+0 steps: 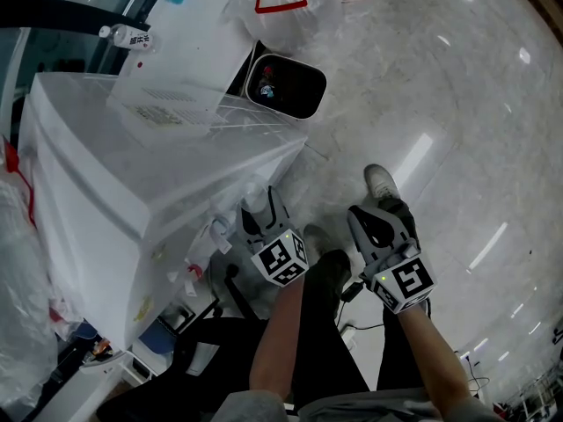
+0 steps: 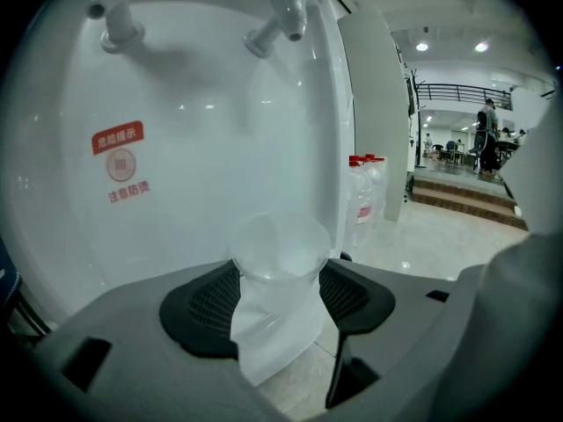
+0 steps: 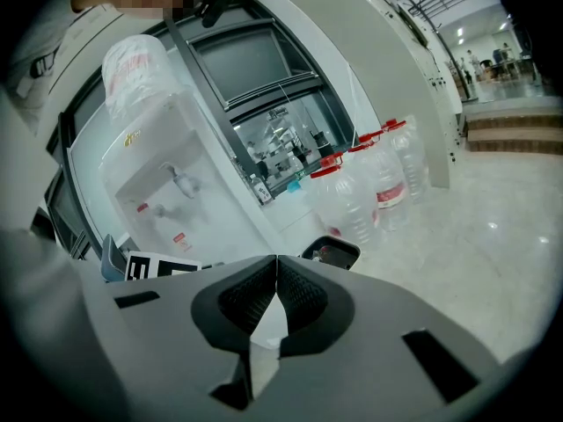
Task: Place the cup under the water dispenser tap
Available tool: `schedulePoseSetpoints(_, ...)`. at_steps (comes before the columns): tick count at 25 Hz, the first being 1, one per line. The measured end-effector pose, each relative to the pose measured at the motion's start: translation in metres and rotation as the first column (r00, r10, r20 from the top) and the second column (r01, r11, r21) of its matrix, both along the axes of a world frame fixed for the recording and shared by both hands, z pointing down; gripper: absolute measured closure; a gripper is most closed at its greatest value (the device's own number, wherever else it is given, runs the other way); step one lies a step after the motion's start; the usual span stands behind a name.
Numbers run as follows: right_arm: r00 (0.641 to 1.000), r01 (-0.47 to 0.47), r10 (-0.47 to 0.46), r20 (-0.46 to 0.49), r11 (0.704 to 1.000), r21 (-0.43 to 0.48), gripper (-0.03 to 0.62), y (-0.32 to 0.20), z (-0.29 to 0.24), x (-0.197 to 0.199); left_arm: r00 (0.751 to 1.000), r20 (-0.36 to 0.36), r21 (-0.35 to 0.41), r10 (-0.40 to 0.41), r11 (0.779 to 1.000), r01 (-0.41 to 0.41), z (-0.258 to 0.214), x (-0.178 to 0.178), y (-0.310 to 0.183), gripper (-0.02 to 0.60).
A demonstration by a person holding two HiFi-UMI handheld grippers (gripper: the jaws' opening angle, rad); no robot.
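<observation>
1. Here, your left tongs (image 2: 280,287) are closed on a clear plastic cup (image 2: 280,246). They pinch its wall just below the rim, close in front of the white water dispenser (image 2: 176,183).
2. The cup looks thin, light and empty. Judge it soft enough to buckle, so squeeze gently and grip high, where the rim stiffens the wall.
3. It appears frosted-clear and round-mouthed, with smooth sides that may slip between the pads.
4. The right-hand tap (image 2: 286,11) juts out above the cup, and the cup hangs well below it, roughly in line. You cannot tell from here whether it sits squarely under the spout.
5. Your right tongs (image 3: 274,299) are pressed together with nothing between them, off to the side above the floor (image 3: 475,218).
</observation>
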State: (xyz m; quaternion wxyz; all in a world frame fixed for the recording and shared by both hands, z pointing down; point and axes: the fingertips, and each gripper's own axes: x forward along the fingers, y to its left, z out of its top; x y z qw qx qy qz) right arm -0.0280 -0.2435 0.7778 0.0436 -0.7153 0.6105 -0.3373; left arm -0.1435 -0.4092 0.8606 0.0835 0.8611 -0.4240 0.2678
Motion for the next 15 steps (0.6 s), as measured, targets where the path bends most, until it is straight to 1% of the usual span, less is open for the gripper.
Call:
schedulePoseSetpoints(3, 1.000, -0.006, 0.006, 0.003, 1.000, -0.001, 0.582, 0.002, 0.001, -0.001, 1.000, -0.004, 0.000, 0.005, 1.000, -0.005, 0.002, -0.001, 0.000, 0.308)
schedulePoseSetpoints(10, 1.000, -0.003, 0.003, 0.006, 1.000, 0.003, 0.582, 0.001, -0.001, -0.002, 1.000, -0.002, -0.027, 0.018, 0.999, -0.018, 0.005, -0.004, 0.007, 0.291)
schedulePoseSetpoints(13, 1.000, -0.013, 0.013, 0.017, 1.000, -0.006, 0.582, -0.001, -0.005, -0.001, 1.000, 0.008, -0.045, 0.028, 0.999, -0.028, -0.001, -0.010, 0.015, 0.291)
schedulePoseSetpoints(15, 1.000, -0.007, 0.006, 0.014, 1.000, 0.006, 0.582, -0.002, -0.010, -0.001, 0.999, 0.014, -0.056, 0.040, 0.998, -0.040, -0.008, -0.014, 0.024, 0.291)
